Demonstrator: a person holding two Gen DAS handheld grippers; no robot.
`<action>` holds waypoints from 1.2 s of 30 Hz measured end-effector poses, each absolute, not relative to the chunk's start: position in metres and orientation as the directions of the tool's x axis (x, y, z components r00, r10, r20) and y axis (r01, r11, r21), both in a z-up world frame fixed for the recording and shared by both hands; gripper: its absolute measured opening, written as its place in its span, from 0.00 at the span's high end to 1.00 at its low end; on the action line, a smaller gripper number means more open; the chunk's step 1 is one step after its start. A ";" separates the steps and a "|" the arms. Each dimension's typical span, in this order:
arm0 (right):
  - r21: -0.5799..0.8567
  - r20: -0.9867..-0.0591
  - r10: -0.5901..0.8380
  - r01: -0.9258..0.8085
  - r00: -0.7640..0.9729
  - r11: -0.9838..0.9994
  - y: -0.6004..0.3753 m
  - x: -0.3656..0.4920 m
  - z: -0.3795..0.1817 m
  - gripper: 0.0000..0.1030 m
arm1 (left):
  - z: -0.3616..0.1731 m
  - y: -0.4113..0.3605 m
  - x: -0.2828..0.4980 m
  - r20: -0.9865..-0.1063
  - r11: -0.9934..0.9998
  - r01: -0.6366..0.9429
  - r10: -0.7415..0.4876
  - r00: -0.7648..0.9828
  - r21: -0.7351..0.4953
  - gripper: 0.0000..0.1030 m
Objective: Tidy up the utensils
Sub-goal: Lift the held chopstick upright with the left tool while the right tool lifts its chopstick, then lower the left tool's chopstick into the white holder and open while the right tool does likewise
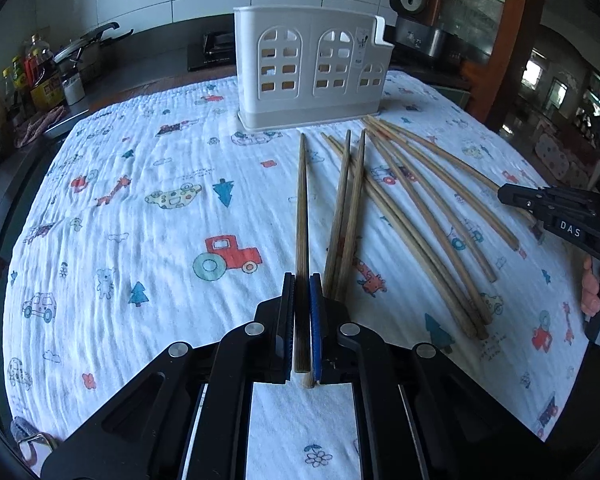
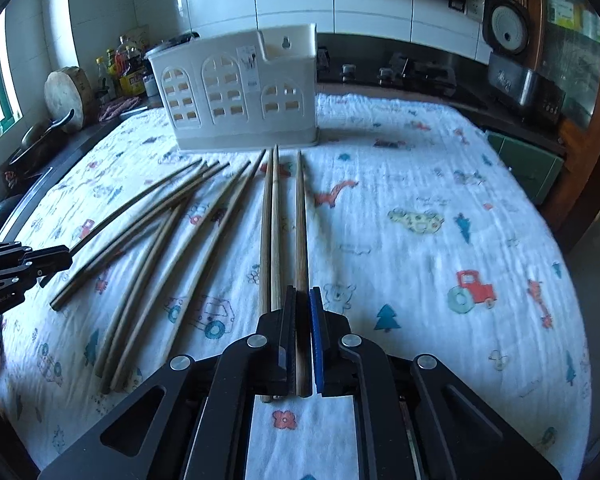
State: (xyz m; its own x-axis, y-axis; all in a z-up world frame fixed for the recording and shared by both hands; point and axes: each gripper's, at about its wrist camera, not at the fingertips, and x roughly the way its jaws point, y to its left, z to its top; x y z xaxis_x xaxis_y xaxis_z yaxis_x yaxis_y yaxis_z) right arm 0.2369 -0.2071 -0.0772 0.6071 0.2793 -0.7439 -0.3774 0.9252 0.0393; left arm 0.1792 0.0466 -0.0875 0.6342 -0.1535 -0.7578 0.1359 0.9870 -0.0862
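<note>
Several wooden chopsticks lie fanned on the patterned cloth in front of a white utensil holder [image 1: 310,68] with arched window cut-outs, also in the right wrist view [image 2: 236,94]. My left gripper [image 1: 302,284] is shut on one dark chopstick [image 1: 302,208] that points toward the holder. Two more chopsticks [image 1: 346,216] lie just right of it. My right gripper [image 2: 300,296] is shut on another chopstick [image 2: 301,220], with a pair [image 2: 271,220] beside its left finger. The right gripper also shows at the right edge of the left wrist view [image 1: 512,194]. The left gripper shows at the left edge of the right wrist view [image 2: 60,258].
The table carries a white cloth [image 1: 140,208] with cartoon prints. Behind it runs a dark counter with bottles [image 1: 40,72], pans and a stove [image 2: 400,72]. A rice cooker [image 2: 504,28] and a wooden cabinet stand at the back right.
</note>
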 end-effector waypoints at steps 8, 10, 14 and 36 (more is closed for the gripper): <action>-0.002 -0.634 0.300 -0.390 0.712 0.921 -0.209 0.224 -0.014 0.93 | -0.026 0.049 0.165 -0.660 0.986 0.134 -0.164 0.734 -0.096 0.94; -0.009 -0.615 0.309 -0.399 0.725 0.917 -0.208 0.226 0.001 0.93 | -0.012 0.048 0.168 -0.644 0.986 0.136 -0.165 0.747 -0.096 0.94; -0.001 -0.588 0.335 -0.415 0.736 0.910 -0.208 0.238 0.030 0.93 | 0.011 0.050 0.179 -0.621 0.986 0.130 -0.169 0.766 -0.109 0.94; 0.021 -0.562 0.429 -0.506 0.707 0.862 -0.183 0.330 0.174 0.93 | 0.171 0.050 0.249 -0.424 0.987 0.147 -0.160 0.891 -0.064 0.94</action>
